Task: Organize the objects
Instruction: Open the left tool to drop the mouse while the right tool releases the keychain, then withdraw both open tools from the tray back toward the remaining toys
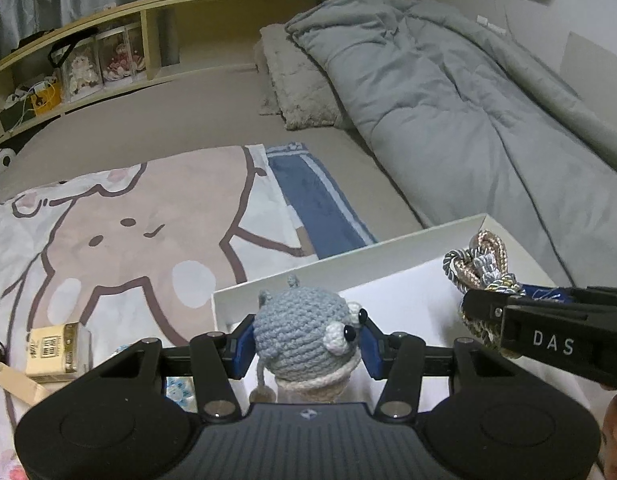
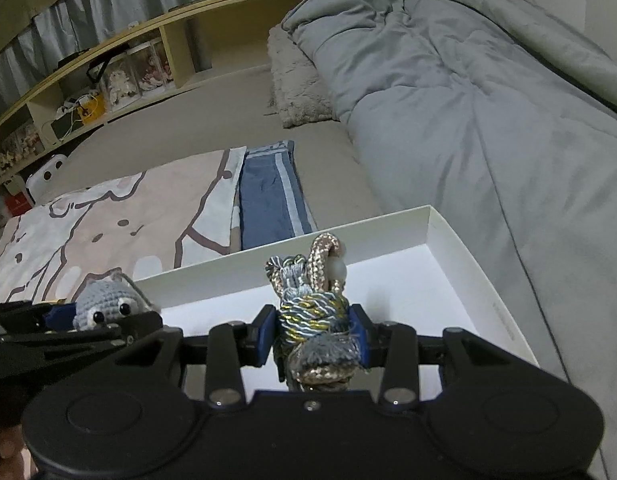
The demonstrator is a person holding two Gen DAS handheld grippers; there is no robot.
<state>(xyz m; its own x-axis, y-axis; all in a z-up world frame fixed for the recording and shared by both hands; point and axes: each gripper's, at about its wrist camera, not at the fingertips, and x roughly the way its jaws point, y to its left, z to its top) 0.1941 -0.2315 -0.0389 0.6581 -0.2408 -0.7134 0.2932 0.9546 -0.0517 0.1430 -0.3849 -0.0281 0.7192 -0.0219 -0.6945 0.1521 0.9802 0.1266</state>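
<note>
My left gripper (image 1: 306, 344) is shut on a blue-grey crochet toy (image 1: 300, 332) with black bead eyes, held over the near left corner of a white open box (image 1: 348, 256). My right gripper (image 2: 313, 338) is shut on a braided rope bundle (image 2: 312, 308) of grey, gold and tan cord, held above the box (image 2: 440, 232) interior. In the left wrist view the rope bundle (image 1: 480, 264) and right gripper (image 1: 488, 312) show at the right. In the right wrist view the crochet toy (image 2: 104, 304) and left gripper (image 2: 68, 316) show at the left.
The box rests on a bed with a cartoon-print blanket (image 1: 128, 232) and a folded blue cloth (image 1: 312, 196). A small yellow carton (image 1: 54, 346) lies at the left. A grey duvet (image 1: 448, 92) and fluffy pillow (image 1: 296, 80) lie beyond. Wooden shelves (image 1: 108, 40) line the back.
</note>
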